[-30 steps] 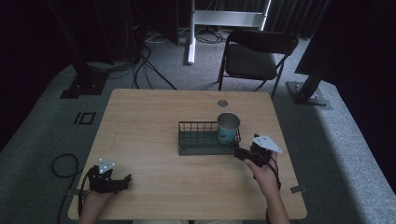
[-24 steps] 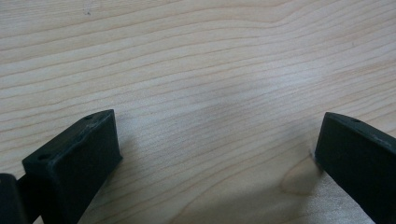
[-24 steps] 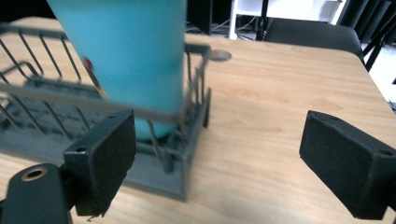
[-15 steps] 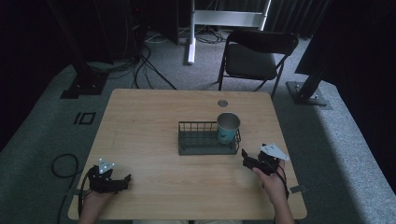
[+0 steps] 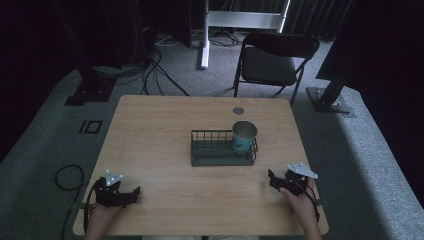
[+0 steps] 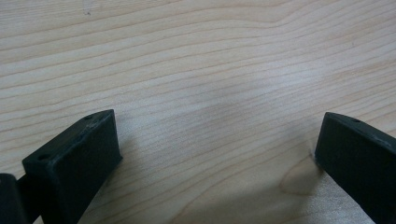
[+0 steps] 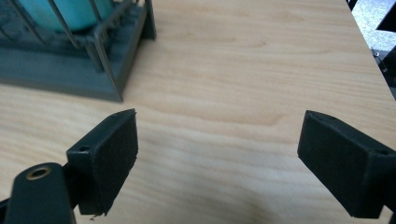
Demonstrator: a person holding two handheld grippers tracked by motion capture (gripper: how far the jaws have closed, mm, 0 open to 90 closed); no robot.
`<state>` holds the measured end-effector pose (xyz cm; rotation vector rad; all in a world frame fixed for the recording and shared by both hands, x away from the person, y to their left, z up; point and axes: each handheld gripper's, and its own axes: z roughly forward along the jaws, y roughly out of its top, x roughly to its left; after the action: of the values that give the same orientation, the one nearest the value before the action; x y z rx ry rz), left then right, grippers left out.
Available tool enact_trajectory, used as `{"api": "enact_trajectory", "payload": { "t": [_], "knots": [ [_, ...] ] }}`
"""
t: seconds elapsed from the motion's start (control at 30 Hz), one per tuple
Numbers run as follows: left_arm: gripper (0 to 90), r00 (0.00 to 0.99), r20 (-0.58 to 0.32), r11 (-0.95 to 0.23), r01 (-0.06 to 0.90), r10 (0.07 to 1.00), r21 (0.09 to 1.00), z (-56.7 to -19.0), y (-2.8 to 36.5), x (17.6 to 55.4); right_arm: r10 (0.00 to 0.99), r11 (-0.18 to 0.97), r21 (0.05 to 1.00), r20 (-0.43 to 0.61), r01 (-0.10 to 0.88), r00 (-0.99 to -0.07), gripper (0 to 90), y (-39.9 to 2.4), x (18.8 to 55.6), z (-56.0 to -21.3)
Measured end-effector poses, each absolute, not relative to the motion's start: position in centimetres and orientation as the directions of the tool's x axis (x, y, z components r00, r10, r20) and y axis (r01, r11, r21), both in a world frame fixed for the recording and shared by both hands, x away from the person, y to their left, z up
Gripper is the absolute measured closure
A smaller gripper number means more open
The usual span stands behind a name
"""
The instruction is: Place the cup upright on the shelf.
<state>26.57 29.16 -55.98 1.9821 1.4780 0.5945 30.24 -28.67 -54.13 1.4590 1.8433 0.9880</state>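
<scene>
A teal cup (image 5: 244, 137) stands upright in the right end of a dark wire rack (image 5: 215, 155) at the middle of the wooden table (image 5: 165, 125). My right gripper (image 5: 272, 180) rests open near the table's front right, a short way from the rack. In the right gripper view the rack's corner (image 7: 109, 70) and the cup (image 7: 70, 11) lie at the upper left, and bare wood shows between the wide-apart jaws (image 7: 217, 158). My left gripper (image 5: 134, 192) sits open at the front left, over bare wood (image 6: 217, 154).
A small round grommet (image 5: 238, 110) is set in the table's far side. A black folding chair (image 5: 272, 62) stands behind the table. Cables (image 5: 65, 175) lie on the grey carpet at the left. Dark stand bases (image 5: 330, 97) flank the table.
My right gripper has drawn back from the rack toward the front right edge of the table. The left gripper has stayed put.
</scene>
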Motion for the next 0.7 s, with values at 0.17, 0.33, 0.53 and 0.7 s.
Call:
{"api": "enact_trajectory", "payload": {
  "t": [0.17, 0.33, 0.53, 0.7],
  "knots": [
    [0.5, 0.283, 0.006, -0.210, 0.696, 0.959, 0.687, -56.0, 29.2, 26.6, 0.972, 0.148, 0.805, -0.012, 0.575, -0.233, 11.5, -29.3, 29.8, -54.4],
    [0.5, 0.283, 0.006, -0.210, 0.695, 0.959, 0.687, -56.0, 29.2, 26.6, 0.976, 0.139, 0.789, -0.007, 0.598, -0.217, 11.5, -29.9, 29.4, -54.7],
    [0.5, 0.283, 0.006, -0.209, 0.695, 0.959, 0.687, -56.0, 29.2, 26.6, 0.973, 0.183, 0.732, -0.037, 0.656, -0.229, 11.5, -30.2, 28.8, -55.4],
    [0.5, 0.283, 0.006, -0.210, 0.696, 0.959, 0.687, -56.0, 29.2, 26.6, 0.979, 0.147, 0.718, -0.010, 0.680, -0.202, 10.7, -30.6, 28.3, -55.9]
  ]
}}
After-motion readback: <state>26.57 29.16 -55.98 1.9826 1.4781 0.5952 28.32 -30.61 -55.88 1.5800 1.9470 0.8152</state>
